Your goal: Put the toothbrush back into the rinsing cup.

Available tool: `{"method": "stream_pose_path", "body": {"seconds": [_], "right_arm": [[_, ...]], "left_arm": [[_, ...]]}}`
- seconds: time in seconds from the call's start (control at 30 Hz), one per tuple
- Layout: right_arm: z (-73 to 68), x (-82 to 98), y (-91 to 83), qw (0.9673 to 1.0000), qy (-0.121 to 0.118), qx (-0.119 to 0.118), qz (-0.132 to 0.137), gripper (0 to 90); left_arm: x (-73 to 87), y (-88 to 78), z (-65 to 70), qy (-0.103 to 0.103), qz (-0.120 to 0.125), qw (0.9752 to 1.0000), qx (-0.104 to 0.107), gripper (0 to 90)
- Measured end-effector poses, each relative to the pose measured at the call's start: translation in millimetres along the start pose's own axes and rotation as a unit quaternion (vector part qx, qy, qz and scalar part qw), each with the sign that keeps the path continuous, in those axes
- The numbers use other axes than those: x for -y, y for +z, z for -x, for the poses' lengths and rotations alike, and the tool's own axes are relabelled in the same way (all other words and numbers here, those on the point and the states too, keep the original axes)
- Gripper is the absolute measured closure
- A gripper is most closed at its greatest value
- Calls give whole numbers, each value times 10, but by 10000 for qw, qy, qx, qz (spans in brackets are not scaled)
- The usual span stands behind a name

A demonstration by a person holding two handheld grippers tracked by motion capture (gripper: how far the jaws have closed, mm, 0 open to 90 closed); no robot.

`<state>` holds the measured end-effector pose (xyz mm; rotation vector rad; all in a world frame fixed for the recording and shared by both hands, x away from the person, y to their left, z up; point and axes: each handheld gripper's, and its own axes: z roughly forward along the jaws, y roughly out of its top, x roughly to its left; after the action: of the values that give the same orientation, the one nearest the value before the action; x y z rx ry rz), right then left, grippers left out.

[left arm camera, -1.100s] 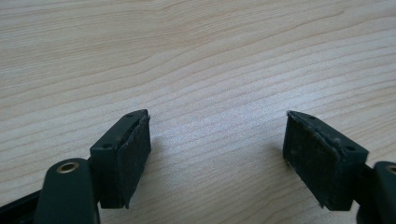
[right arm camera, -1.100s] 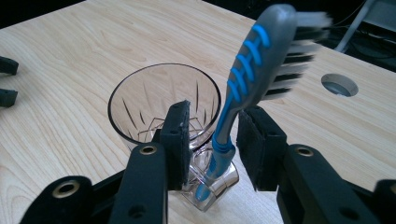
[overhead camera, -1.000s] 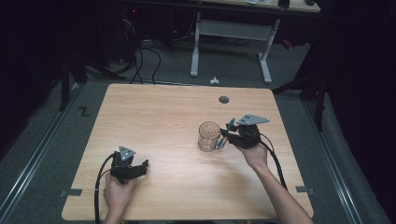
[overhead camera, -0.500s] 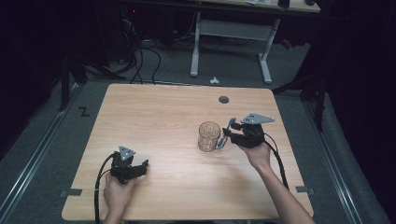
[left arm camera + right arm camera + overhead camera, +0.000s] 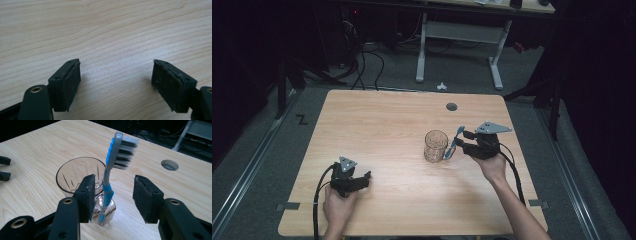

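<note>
From above, a clear glass tumbler (image 5: 435,146) stands right of the middle of the wooden worktop (image 5: 387,115), and a blue and grey toothbrush (image 5: 455,141) leans against its right side, head up. The right gripper (image 5: 460,141) is just beside the brush, its jaws either side of the handle; they have just been opening. The left gripper (image 5: 362,179) rests low on the worktop near the front left, well apart from the glass. From the left gripper view, its jaws stand wide apart over bare wood, with nothing between them. From the right gripper view, the toothbrush (image 5: 112,170) stands nearly upright against the outside of the tumbler (image 5: 75,176), foot on the worktop, between the parted jaws; the left pad is close beside the handle, though whether it touches I cannot tell, and the right pad is clear of it.
</note>
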<state>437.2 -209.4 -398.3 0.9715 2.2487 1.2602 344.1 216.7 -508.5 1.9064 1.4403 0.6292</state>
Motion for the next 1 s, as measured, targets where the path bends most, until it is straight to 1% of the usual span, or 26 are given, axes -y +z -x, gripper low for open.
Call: {"method": "stream_pose_path", "body": {"seconds": [0.07, 0.17, 0.33, 0.43, 0.5, 0.67, 0.83, 1.0], "right_arm": [[11, 37, -15, 10000, 35, 50, 74, 533], [38, 83, -33, 9999, 126, 49, 25, 533], [45, 83, -91, 9998, 150, 45, 110, 536], [37, 95, -113, 9998, 125, 57, 160, 541], [46, 118, -129, 9996, 168, 89, 190, 542], [100, 174, -164, 9994, 273, 131, 169, 546], [114, 165, -218, 9991, 293, 147, 258, 549], [125, 166, -247, 9990, 322, 162, 274, 555]], "left_arm": [[0, 0, 0, -1, 1, 10000, 0, 238], [0, 0, 0, -1, 2, 10000, -1, 238], [0, 0, 1, 2, 1, 10000, -3, 238], [0, 0, 1, 0, 2, 10000, -3, 238], [0, 0, 1, 2, 1, 10000, -3, 238], [0, 0, 1, 1, 2, 10000, -3, 238], [0, 0, 1, 1, 1, 10000, -4, 238], [0, 0, 1, 1, 2, 10000, -3, 237]]}}
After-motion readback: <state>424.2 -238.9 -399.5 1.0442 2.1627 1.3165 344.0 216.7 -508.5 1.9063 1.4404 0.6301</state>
